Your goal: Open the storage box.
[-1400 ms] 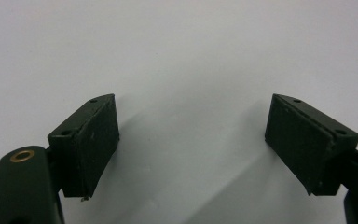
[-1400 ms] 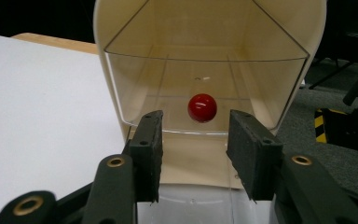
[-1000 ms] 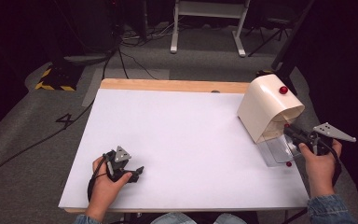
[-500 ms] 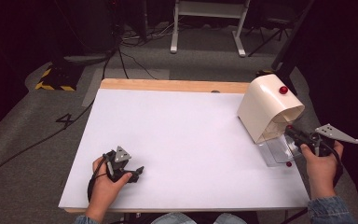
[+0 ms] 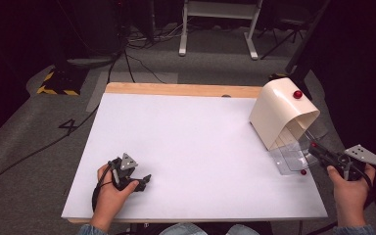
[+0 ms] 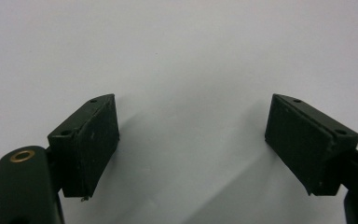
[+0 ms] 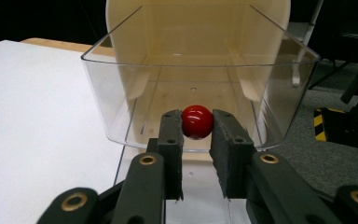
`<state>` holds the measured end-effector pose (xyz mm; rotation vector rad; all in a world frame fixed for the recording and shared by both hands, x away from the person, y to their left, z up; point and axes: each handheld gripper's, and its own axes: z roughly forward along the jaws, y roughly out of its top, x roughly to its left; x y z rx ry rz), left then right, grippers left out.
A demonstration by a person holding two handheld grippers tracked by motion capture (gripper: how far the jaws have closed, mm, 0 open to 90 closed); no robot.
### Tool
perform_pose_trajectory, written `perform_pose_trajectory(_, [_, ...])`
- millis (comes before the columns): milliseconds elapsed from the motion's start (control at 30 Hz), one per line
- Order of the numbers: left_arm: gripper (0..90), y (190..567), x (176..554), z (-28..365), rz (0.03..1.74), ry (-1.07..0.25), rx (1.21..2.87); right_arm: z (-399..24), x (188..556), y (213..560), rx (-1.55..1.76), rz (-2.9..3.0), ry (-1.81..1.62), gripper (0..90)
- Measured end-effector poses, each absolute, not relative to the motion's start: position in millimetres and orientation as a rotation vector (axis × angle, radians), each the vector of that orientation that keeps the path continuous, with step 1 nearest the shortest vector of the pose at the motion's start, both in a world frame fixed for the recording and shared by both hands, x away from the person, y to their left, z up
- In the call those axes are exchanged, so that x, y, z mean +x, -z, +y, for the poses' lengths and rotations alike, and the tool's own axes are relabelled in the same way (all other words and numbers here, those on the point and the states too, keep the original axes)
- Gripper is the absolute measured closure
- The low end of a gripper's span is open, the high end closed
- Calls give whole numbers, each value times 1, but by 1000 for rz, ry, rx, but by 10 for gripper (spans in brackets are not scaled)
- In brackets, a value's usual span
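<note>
The clear drawer (image 7: 200, 100) juts from the cream cabinet (image 5: 281, 115) at the white table's (image 5: 191, 147) right edge, holding nothing visible; the right gripper (image 7: 197, 128) clamps its red knob (image 7: 197, 122). The left gripper (image 5: 136, 179) rests near-left, jaws apart. Cables cross the grey floor (image 5: 39, 132) beyond.

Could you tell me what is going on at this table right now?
A person holds a gripper in each hand. The right gripper is shut on the red knob at the front of a clear drawer, which stands partly out of a cream-coloured cabinet near the table's right edge. A second red knob sits on the cabinet's top. The left gripper rests open on the white table, holding nothing.
</note>
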<state>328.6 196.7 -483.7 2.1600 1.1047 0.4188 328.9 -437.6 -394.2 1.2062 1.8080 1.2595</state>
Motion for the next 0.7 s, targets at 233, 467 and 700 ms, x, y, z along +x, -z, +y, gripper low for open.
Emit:
perform_pose_trajectory(233, [177, 484, 328, 197, 1106, -420, 2159, -443, 320, 398, 1222, 1805, -1267, 741])
perform_pose_trajectory(467, [177, 484, 328, 197, 1106, -422, 2157, -443, 318, 403, 1236, 1814, -1258, 739])
perform_pose_trajectory(700, [177, 484, 328, 197, 1106, -422, 2157, -445, 316, 410, 1269, 1816, -1260, 681])
